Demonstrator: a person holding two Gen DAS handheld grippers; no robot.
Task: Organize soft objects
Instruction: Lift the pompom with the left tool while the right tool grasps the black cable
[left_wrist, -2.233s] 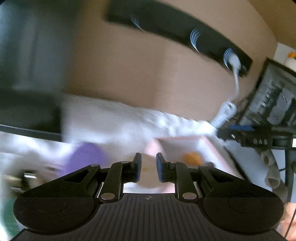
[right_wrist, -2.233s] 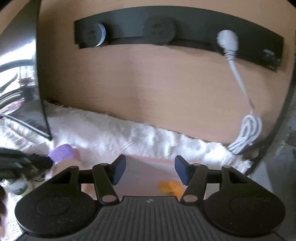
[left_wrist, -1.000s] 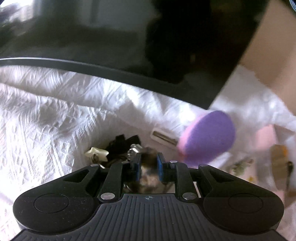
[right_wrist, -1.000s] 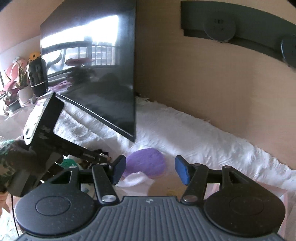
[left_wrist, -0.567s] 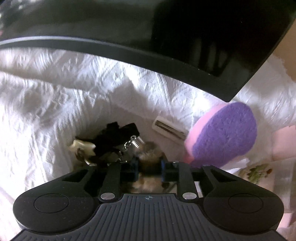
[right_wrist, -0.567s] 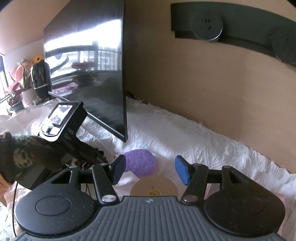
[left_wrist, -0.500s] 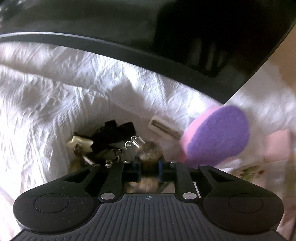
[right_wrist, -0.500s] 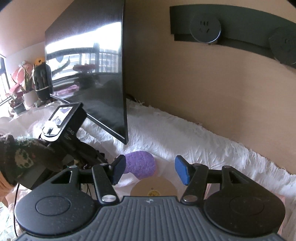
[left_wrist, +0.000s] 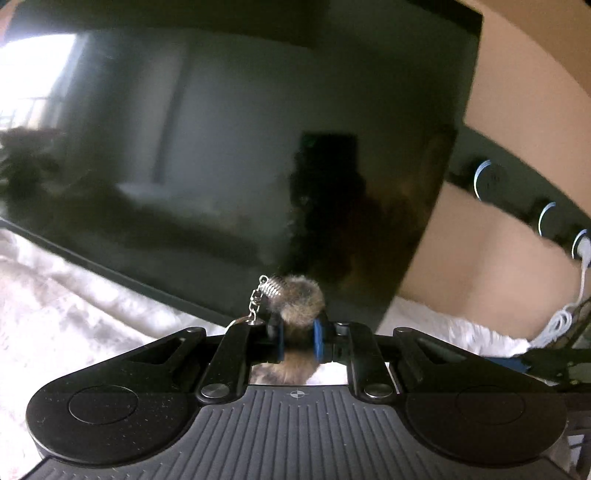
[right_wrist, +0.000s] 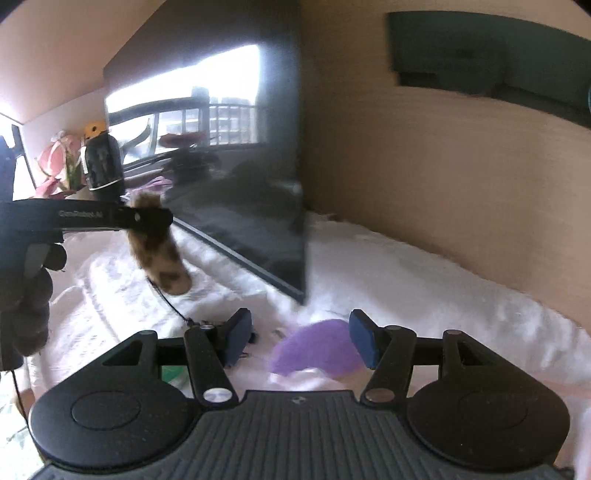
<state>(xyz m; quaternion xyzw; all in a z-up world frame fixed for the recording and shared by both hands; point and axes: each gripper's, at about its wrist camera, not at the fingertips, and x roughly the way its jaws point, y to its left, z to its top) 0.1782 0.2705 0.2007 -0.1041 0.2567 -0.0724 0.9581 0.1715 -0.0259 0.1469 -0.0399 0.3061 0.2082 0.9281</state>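
A brown spotted furry tail keychain (left_wrist: 301, 295) with a metal spring and chain (left_wrist: 271, 288) sits between the blue pads of my left gripper (left_wrist: 298, 341). Its jaws are still closing and the pads press on the fur. In the right wrist view the left gripper (right_wrist: 147, 218) holds that furry tail (right_wrist: 162, 258) well above the white fluffy cloth (right_wrist: 406, 277), and a thin black cord (right_wrist: 173, 306) trails from it down to the cloth. My right gripper (right_wrist: 301, 341) is open and empty, and a purple sponge (right_wrist: 317, 347) lies on the cloth just beyond its fingers.
A large dark monitor (right_wrist: 240, 184) stands on the cloth close behind the left gripper and fills the left wrist view. A wooden wall carries a black socket strip (left_wrist: 517, 192) with a white cable (left_wrist: 561, 317). A black speaker (right_wrist: 103, 162) and flowers stand far left.
The left gripper has lifted the furry keychain off the cloth and tilted up toward the monitor. The right gripper has barely moved.
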